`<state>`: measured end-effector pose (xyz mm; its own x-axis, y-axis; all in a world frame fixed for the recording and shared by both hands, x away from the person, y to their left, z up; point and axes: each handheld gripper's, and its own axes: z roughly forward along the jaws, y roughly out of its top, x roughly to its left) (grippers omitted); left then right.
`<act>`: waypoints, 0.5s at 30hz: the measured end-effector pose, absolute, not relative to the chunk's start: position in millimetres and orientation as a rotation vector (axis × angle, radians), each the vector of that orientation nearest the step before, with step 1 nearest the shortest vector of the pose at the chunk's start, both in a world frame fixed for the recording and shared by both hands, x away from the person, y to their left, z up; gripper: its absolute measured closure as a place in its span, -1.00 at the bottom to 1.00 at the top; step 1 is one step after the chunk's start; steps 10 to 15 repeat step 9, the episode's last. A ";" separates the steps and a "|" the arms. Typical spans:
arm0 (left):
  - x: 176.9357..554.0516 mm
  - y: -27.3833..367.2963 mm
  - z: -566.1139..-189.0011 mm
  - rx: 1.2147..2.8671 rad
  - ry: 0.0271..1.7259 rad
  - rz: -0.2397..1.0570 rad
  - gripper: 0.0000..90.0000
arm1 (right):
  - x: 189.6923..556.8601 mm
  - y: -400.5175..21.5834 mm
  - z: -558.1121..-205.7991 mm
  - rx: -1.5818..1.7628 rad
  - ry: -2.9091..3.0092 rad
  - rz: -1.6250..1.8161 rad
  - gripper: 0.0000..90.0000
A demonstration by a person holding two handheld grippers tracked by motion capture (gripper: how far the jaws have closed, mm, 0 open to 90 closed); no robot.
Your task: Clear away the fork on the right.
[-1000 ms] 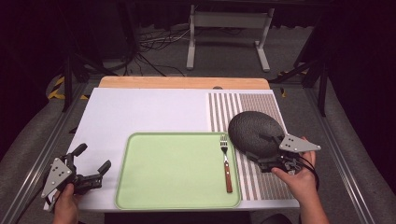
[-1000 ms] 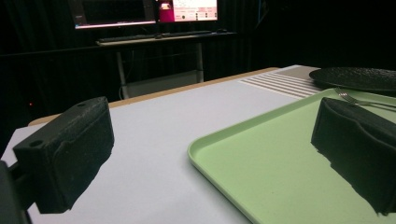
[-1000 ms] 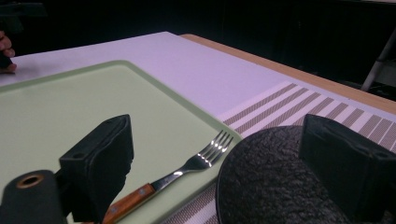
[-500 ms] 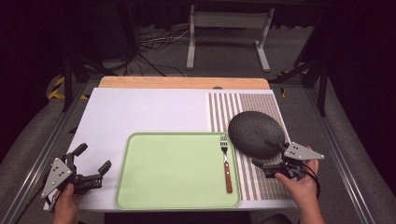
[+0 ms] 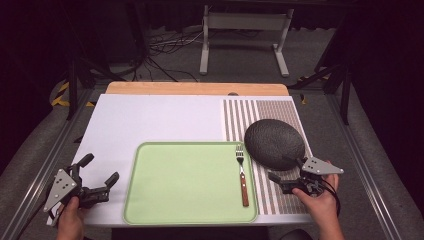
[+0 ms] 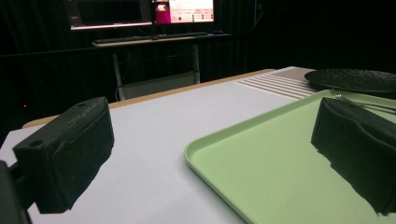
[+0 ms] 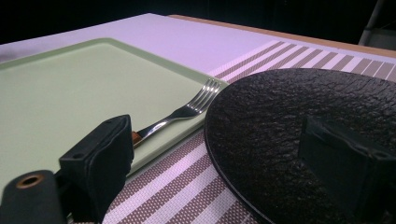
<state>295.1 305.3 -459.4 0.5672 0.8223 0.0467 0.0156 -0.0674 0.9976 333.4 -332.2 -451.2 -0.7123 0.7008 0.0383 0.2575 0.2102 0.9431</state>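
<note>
A dark, rough-textured round plate rests on the striped placemat at the right. A fork with a brown handle lies along the right edge of the green tray. My right gripper stands open at the plate's near rim. In the right gripper view the plate runs between its jaws, the gripper holds nothing, and the fork lies to the left. My left gripper is open left of the tray. The left gripper view has the gripper straddling the tray's corner.
The white table top stretches behind the tray, with a wooden strip along its far edge. A metal stand and cables lie on the floor beyond. Desks with monitors stand in the dark background.
My right gripper has drawn back a little from the plate toward the table's near edge. The plate, fork and left gripper stay where they were.
</note>
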 end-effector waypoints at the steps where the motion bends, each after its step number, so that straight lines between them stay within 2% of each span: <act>1: 295.0 305.2 -459.3 1.505 0.747 0.777 -1.00 | 333.7 -332.2 -451.6 0.899 2.086 1.518 -0.76; 15: 294.8 304.8 -459.4 1.504 0.747 0.776 -1.00 | 333.9 -334.3 -452.2 0.937 2.066 1.533 -0.75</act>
